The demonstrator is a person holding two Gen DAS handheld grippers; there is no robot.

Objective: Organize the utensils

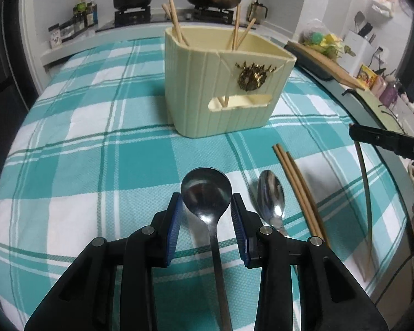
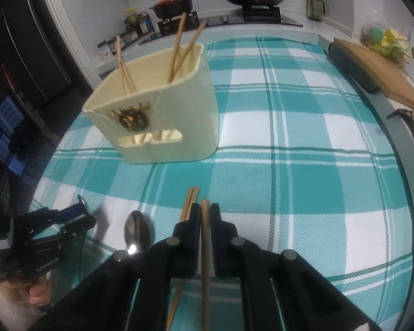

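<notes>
- Utensils lie on a teal-and-white checked tablecloth (image 1: 96, 149), and each pair of tongs sits over one of them.
- Left gripper (image 1: 207, 212): its blue-padded fingers (image 1: 175, 229) stand apart on either side of a round-bowled steel ladle spoon (image 1: 206, 190). The bowl fills the gap and appears to touch both pads at the tips, though actual contact is hard to judge. The handle runs back under the tongs and is cut off by the bottom edge.
- Just right of those fingers lies a smaller steel spoon (image 1: 271, 197), its handle hidden behind the right finger's linkage.
- Further right lie a pair of brown chopsticks (image 1: 295, 182) side by side, their near ends lost behind the tongs.
- Right gripper (image 2: 205, 215): its black fingers are closed on a single brown chopstick (image 2: 204, 248), which pokes out a little past the tips and runs back down between the arms out of frame.
- Immediately left of these fingers the pair of chopsticks (image 2: 189, 207) rest on the cloth, partly covered by the left finger.
- Further left is the small spoon's bowl (image 2: 138, 230), its handle out of sight under the linkage.
- At the far left the other gripper (image 2: 78, 216) appears side-on; the ladle spoon shows there only as a thin blurred edge.
- Ahead of both tongs, well apart from them, stands a cream utensil holder (image 1: 223, 82) with a gold ornament (image 1: 252, 75) on its front. Four chopsticks (image 1: 176, 19) lean inside it, their lower parts mostly hidden by the wall except through a slot near the base.
</notes>
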